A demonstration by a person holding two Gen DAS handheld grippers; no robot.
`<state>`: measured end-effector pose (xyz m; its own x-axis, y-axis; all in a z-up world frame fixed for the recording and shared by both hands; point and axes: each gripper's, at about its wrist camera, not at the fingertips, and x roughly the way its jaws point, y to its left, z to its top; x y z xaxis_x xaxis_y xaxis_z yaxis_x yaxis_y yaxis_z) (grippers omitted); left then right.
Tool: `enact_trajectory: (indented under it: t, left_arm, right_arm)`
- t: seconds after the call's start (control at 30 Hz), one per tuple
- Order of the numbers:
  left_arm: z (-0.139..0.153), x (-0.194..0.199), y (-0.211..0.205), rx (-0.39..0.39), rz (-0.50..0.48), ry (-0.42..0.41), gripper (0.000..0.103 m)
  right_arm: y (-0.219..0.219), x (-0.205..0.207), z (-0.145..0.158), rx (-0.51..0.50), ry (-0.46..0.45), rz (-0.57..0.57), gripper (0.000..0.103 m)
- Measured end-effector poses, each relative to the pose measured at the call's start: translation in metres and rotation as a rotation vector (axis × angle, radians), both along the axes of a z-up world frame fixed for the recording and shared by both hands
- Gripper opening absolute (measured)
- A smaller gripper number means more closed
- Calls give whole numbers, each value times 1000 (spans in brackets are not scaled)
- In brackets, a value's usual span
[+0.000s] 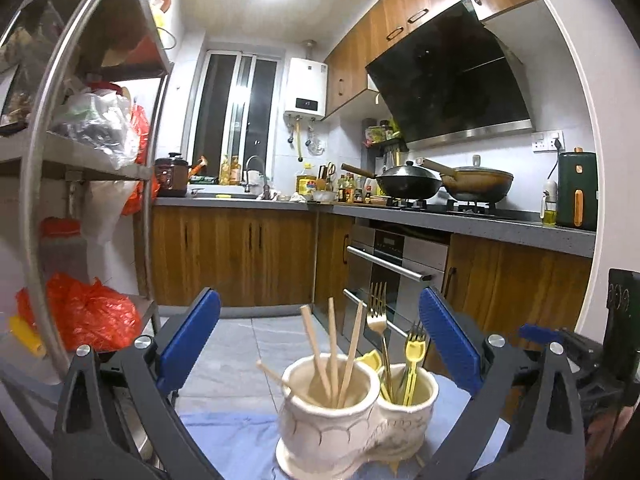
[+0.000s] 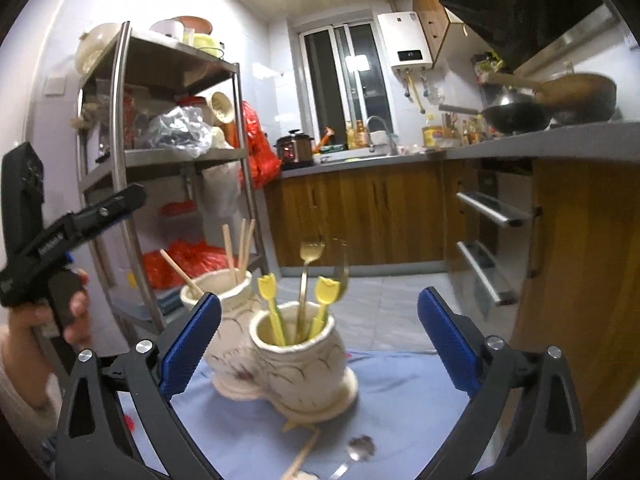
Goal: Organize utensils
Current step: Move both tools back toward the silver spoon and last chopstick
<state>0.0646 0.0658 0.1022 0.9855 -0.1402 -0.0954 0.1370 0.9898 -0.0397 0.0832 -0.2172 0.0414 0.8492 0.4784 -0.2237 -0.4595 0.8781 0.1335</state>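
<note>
A cream two-cup ceramic holder [image 1: 340, 432] [image 2: 296, 364] stands on a blue cloth [image 1: 232, 440] [image 2: 400, 400]. One cup holds several wooden chopsticks [image 1: 332, 344] [image 2: 240, 248]. The other holds gold forks [image 1: 378, 316] [image 2: 308, 256] and yellow tulip-handled utensils [image 1: 414, 352] [image 2: 328, 290]. A loose chopstick [image 2: 302, 456] and a metal spoon [image 2: 358, 450] lie on the cloth in front of the holder. My left gripper [image 1: 320, 332] is open and empty around the holder. My right gripper [image 2: 320, 332] is open and empty, also facing the holder.
A steel shelf rack [image 2: 168, 156] with bags stands to the left. Wooden cabinets, an oven [image 1: 392, 268] and a counter with woks [image 1: 408, 182] lie behind. The other hand-held gripper [image 2: 60, 236] shows at the left of the right wrist view.
</note>
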Motion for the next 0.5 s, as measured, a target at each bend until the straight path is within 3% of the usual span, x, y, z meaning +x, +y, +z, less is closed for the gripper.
enact_trajectory:
  t: [0.23,0.5]
  left_arm:
    - [-10,-25,11,20,37,77,98]
    - [-56,-33,4,66,58,261,98]
  right_arm:
    - [-15,-16,-5,-83,20,-50,98]
    - [-20,-17,-29,-157,117,-65,98]
